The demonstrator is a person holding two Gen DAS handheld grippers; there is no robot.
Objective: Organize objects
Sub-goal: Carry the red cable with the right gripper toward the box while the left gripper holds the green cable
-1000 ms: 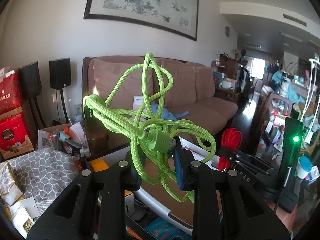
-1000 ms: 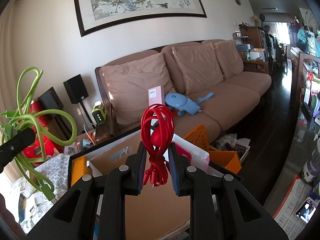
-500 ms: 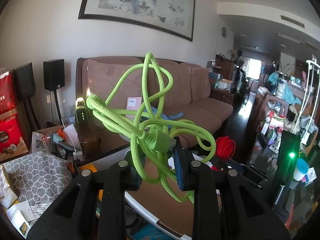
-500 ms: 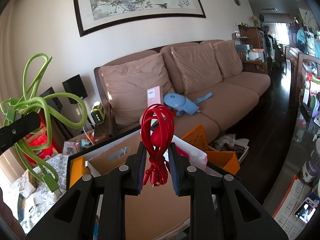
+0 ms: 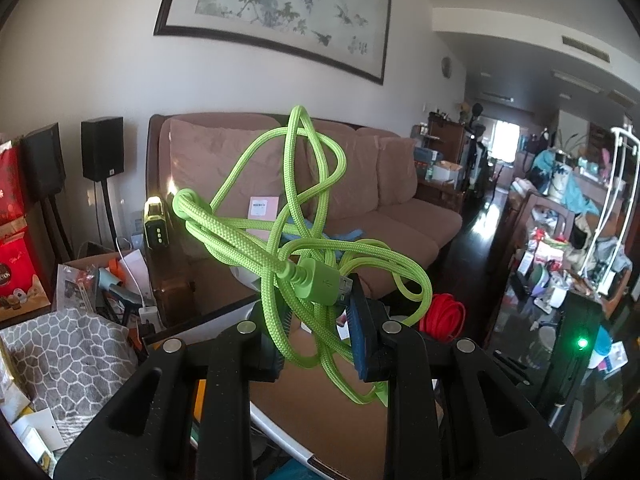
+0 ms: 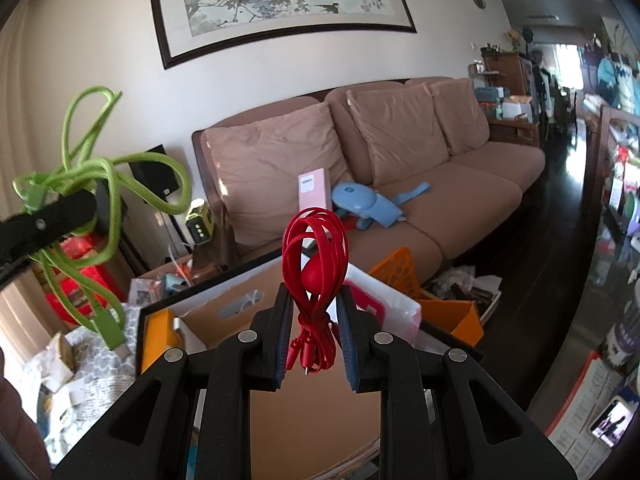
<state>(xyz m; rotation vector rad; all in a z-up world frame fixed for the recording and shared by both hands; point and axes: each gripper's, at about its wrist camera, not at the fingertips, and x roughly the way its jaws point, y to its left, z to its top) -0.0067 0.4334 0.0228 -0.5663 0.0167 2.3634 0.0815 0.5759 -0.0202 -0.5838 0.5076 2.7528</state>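
While both grippers hang up in the air w/ a cable each, the thing that matters is what's below: a shallow cardboard box (image 6: 240,304) sits right under and ahead of the fingers, so either cable would go down and slightly fwd. Left gripper (image 5: 316,340) is closed on the green cable (image 5: 280,240), a loose braided tangle pinched near its USB plug (image 5: 320,282); loops stick up above the fingers and droop below, no clear long axis. Right gripper (image 6: 314,336) is closed on the red cable (image 6: 314,272), a neat coil standing upright between the pads, long axis vertical, ends dangling just below the grip. Red coil hangs more squarely over the box; green is off to its left side, nearer the grey patterned cloth (image 5: 68,352). Box looks mostly bare inside, w/ a white item (image 6: 244,304) at the back; can't tell what. Orange basket (image 6: 404,272) stands behind the box; contents not visible.
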